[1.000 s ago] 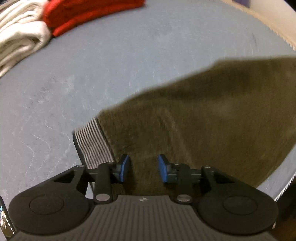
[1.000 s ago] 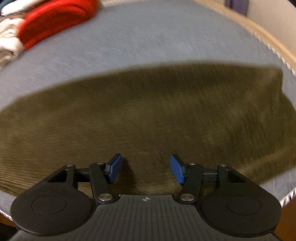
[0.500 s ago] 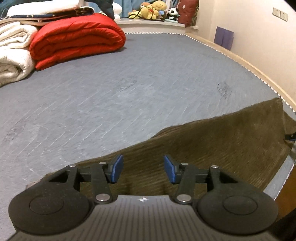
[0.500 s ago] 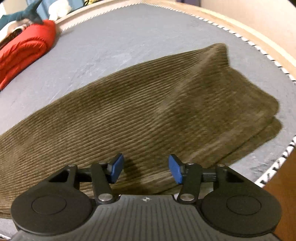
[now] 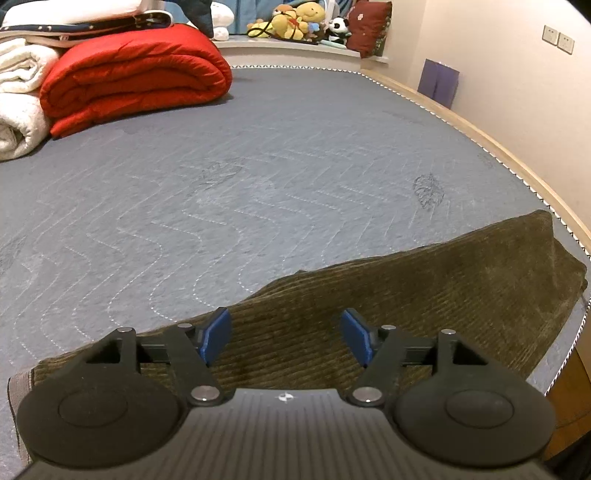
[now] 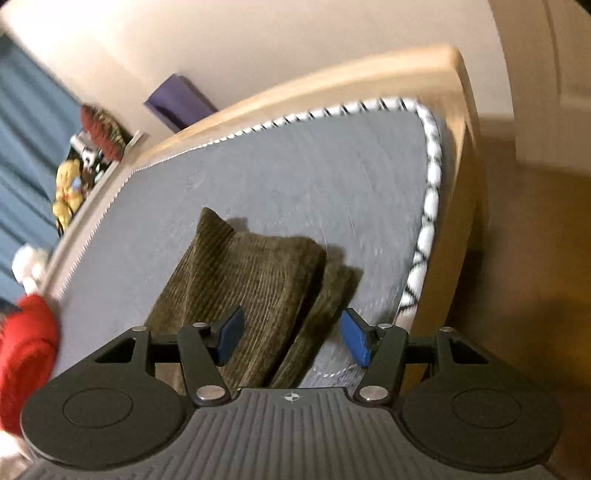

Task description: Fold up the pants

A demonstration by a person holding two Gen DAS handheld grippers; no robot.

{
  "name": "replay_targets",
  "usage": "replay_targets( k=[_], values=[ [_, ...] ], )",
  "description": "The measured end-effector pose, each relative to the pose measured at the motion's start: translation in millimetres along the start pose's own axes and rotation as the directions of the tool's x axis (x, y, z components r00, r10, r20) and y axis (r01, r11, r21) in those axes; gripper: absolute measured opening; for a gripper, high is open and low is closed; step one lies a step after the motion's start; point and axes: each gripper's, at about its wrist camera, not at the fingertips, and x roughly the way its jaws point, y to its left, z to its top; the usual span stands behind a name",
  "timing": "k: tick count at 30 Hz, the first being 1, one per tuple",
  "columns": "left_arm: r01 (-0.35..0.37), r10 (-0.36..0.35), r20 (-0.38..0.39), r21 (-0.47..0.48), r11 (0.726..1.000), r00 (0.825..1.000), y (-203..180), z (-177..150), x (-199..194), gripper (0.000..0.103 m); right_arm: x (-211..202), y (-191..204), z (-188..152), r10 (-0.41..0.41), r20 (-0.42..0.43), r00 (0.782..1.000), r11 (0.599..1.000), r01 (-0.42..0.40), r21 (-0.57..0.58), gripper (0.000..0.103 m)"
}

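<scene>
- Olive corduroy pants [image 5: 424,295]: folded, lying flat near mattress [image 5: 258,177] corner, along its near edge.
- Left gripper [image 5: 284,338]: jaws opening, empty, above pants.
- Right gripper [image 6: 291,338]: jaws opening, empty, over the pants' end.
- Red quilt [image 5: 136,74]: far side; broad bare mattress between.

This is a bedroom in a home. A wide bed [image 5: 258,177] with a grey quilted mattress cover fills the room, set in a pale wooden frame [image 6: 458,155]. A folded red duvet [image 5: 136,77] and white blankets [image 5: 18,107] are stacked at its far end, soft toys [image 5: 295,22] line a ledge behind, and blue curtains [image 6: 26,147] hang there.
</scene>
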Motion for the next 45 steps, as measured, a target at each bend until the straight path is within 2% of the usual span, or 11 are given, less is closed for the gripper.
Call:
replay_targets(
  k=[5, 14, 18, 22, 26, 29, 32, 37, 41, 43, 45],
  values=[
    [-0.006, 0.007, -0.008, 0.021, 1.0, 1.0, -6.3, -1.2, 4.7, 0.072, 30.2, -7.2, 1.7, 0.036, -0.042, 0.999, 0.992, -0.03, 0.119, 0.061],
    [-0.018, 0.018, -0.016, 0.01, 1.0, 1.0, -0.8, -2.5, 5.9, 0.074, 57.9, 6.4, -2.1, -0.011, -0.01, 1.0, 0.998, 0.012, 0.062, 0.063],
    [-0.021, 0.021, -0.011, 0.01, 1.0, 1.0, 0.4, -2.7, 4.0, 0.074, 61.4, 16.7, -8.4, -0.105, 0.035, 0.994, 0.994, 0.105, 0.006, 0.029],
    [-0.028, 0.028, 0.002, -0.002, 1.0, 1.0, 6.6, -3.4, -0.5, 0.074, 57.1, 15.7, -10.9, -0.121, 0.063, 0.991, 0.991, 0.118, 0.057, 0.021],
    [-0.047, 0.048, 0.017, -0.035, 0.998, 0.999, 20.8, -3.2, -5.9, 0.074, 24.4, 56.9, -23.0, -0.099, 0.208, 0.973, 0.994, 0.108, -0.029, 0.017],
    [-0.068, 0.07, 0.025, -0.072, 0.995, 0.997, 35.5, -2.9, -10.0, 0.074, -12.6, 118.6, -51.4, 0.045, 0.338, 0.94, 0.971, 0.039, -0.238, 0.017],
    [-0.097, 0.101, 0.031, -0.114, 0.989, 0.994, 53.4, -3.8, -13.8, 0.074, -50.9, 188.6, -111.6, 0.285, 0.378, 0.881, 0.845, -0.045, -0.532, 0.017],
    [-0.148, 0.154, 0.018, -0.197, 0.969, 0.988, 89.7, -8.5, -17.1, 0.074, -90.6, 263.8, -271.1, 0.588, 0.104, 0.802, 0.387, -0.167, -0.907, 0.017],
    [-0.164, 0.164, -0.022, -0.264, 0.951, 0.986, 114.7, -14.3, -15.5, 0.074, -85.2, 264.8, -414.6, 0.441, -0.329, 0.835, -0.137, -0.3, -0.944, 0.018],
    [-0.158, 0.154, -0.039, -0.285, 0.945, 0.987, 121.0, -16.6, -14.0, 0.074, -79.6, 248.2, -461.6, 0.29, -0.456, 0.842, -0.321, -0.363, -0.875, 0.02],
    [-0.147, 0.139, -0.049, -0.291, 0.945, 0.989, 122.6, -17.8, -12.6, 0.075, -86.3, 229.6, -485.1, 0.266, -0.468, 0.843, -0.424, -0.333, -0.842, 0.033]
  ],
)
